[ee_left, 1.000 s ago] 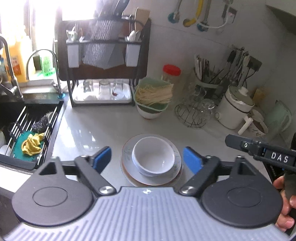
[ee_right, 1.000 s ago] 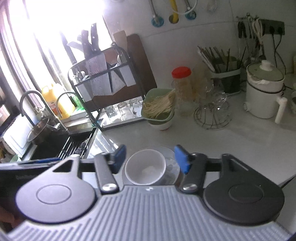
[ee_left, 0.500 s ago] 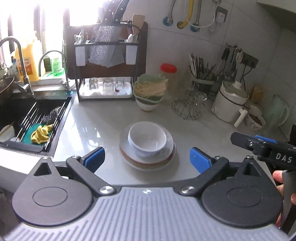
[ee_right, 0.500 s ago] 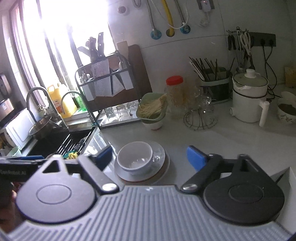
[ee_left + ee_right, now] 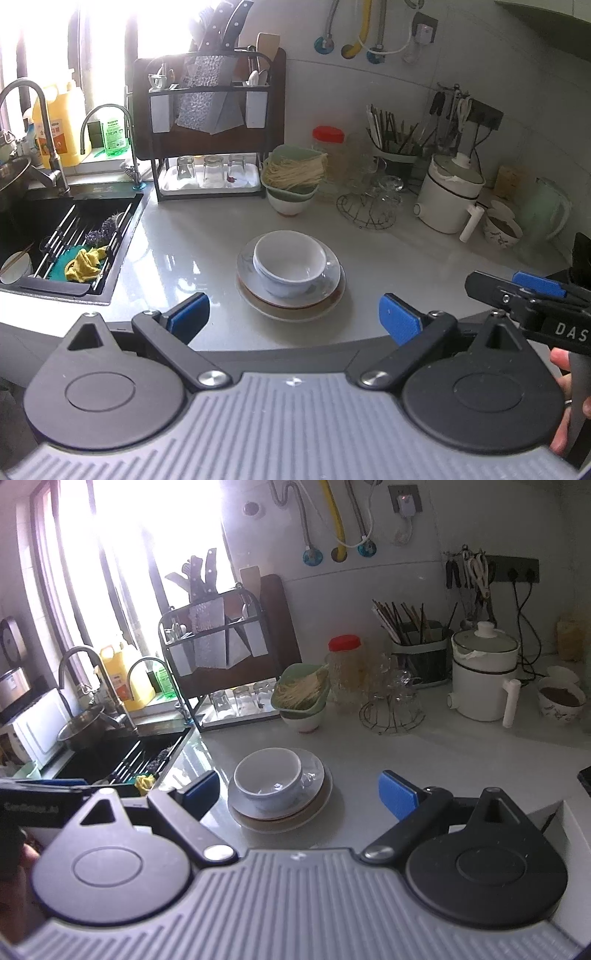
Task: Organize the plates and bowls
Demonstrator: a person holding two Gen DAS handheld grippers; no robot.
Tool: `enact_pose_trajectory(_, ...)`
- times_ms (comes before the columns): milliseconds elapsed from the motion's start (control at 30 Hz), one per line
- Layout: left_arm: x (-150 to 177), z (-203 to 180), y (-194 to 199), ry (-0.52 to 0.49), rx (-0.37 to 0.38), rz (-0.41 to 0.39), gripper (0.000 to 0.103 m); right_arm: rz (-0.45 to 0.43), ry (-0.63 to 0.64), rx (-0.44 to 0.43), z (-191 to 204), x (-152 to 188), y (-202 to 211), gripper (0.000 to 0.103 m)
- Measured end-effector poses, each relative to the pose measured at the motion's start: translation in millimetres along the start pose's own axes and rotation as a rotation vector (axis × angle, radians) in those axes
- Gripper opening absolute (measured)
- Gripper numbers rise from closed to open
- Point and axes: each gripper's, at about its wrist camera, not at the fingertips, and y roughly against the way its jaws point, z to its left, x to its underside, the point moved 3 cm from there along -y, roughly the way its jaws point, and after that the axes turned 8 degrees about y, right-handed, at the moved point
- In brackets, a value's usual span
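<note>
A white bowl (image 5: 290, 262) sits on stacked plates (image 5: 291, 295) on the counter (image 5: 177, 258), ahead of the left gripper (image 5: 293, 317) and right gripper (image 5: 297, 790), both spread wide and empty.

right gripper (image 5: 532, 295) — white letters "DAS" on its black body | bottle labels — unreadable

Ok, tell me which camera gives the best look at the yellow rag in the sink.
Left wrist view. The yellow rag lies in plain sight on the sink rack, crumpled on something teal. In the right wrist view only a small yellow scrap shows, mostly hidden behind the right gripper's own finger.
</note>
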Motion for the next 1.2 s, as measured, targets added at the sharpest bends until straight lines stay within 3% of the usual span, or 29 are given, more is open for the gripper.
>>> enact_pose_trajectory(367,35,5,12,-0.018,-0.015,-0.008,0.100,-0.010,-0.001,0.009,14,37,16,0.094)
enact_pose_trajectory(1200,43,5,24,-0.014,-0.018,-0.014,0.100,-0.033,0.015,0.035,13,38,32,0.094)
